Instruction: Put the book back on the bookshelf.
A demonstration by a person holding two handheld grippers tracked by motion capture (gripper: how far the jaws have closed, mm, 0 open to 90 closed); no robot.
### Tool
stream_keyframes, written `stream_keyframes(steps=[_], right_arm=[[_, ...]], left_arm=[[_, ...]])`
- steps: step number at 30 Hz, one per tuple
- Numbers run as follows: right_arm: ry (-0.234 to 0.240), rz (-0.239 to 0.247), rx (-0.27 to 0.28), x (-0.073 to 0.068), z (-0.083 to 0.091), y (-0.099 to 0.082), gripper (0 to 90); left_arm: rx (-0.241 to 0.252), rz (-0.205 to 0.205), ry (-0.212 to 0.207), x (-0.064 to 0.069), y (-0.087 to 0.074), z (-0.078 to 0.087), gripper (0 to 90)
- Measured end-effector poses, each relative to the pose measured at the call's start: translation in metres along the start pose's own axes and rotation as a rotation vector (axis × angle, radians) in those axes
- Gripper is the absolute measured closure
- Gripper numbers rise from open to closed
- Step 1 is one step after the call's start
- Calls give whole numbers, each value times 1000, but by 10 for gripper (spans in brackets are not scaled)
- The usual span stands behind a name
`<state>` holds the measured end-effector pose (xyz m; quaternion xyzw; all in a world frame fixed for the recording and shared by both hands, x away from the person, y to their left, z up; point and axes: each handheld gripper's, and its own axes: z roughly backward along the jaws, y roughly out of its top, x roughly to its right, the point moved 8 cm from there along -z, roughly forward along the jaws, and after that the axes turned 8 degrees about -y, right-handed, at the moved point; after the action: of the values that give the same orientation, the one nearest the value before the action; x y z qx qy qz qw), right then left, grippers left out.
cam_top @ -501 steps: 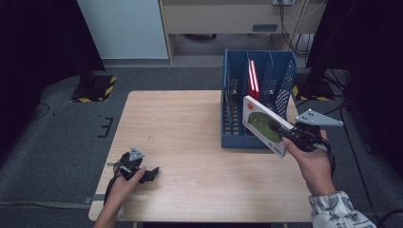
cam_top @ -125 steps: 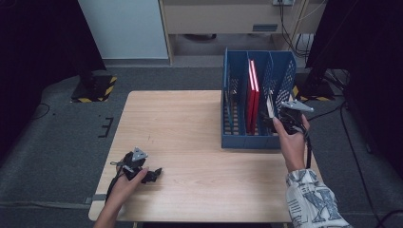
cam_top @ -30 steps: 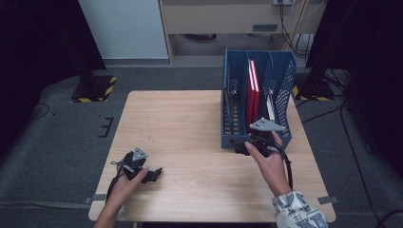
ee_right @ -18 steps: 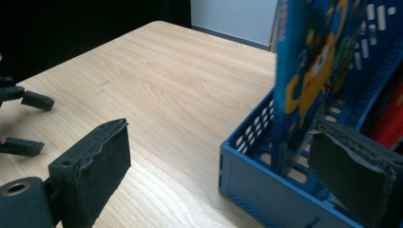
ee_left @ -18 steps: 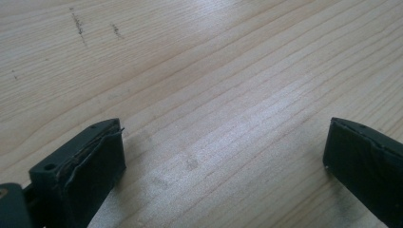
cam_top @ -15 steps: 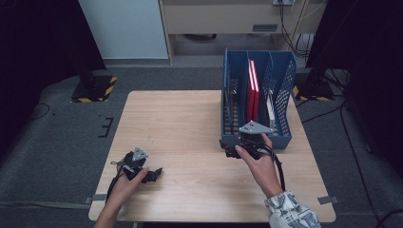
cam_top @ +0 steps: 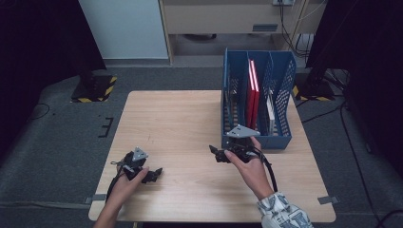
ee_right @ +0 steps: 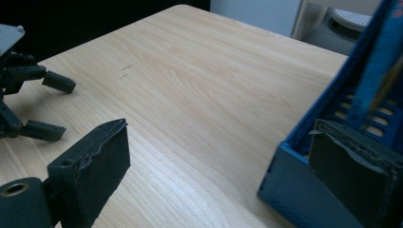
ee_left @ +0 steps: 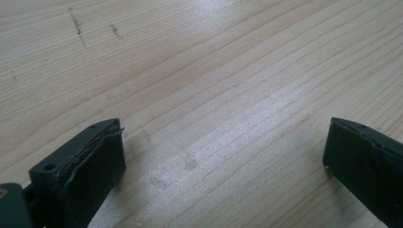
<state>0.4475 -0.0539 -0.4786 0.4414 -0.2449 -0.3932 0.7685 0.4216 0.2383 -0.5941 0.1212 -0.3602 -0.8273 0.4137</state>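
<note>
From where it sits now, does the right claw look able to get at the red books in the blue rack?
Probably yes: the right claw is open beside the blue rack, whose top is open above the red books.

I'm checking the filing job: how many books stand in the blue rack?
2, as far as shows: a red book in the middle slot of the blue rack, and a pale book in the right slot. The mesh walls may hide others.

My left hand-held gripper [ee_left: 223, 161] sits low over the table [ee_left: 204, 71], its two black jaws spread wide apart with bare pale wood grain between them. I can see a few short dark scratches on the wood farther off.
</note>
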Motion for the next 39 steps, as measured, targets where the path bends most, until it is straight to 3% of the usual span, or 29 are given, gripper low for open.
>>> stream_keyframes(steps=[9, 19, 27, 32, 39], right_arm=[[40, 77, -58, -29, -19, -12, 67], [70, 123, -132, -47, -31, -37, 65], [82, 112, -194, -45, -35, -61, 65], [77, 67, -215, -39, -37, -75, 71], [63, 31, -221, -33, -43, -80, 77]], left_arm=[[-1, -1, -1, 0, 0, 0, 0], [0, -1, -2, 0, 0, 0, 0], [0, -2, -3, 0, 0, 0, 0], [0, -2, -3, 0, 0, 0, 0], [0, -4, -4, 1, 1, -1, 0]])
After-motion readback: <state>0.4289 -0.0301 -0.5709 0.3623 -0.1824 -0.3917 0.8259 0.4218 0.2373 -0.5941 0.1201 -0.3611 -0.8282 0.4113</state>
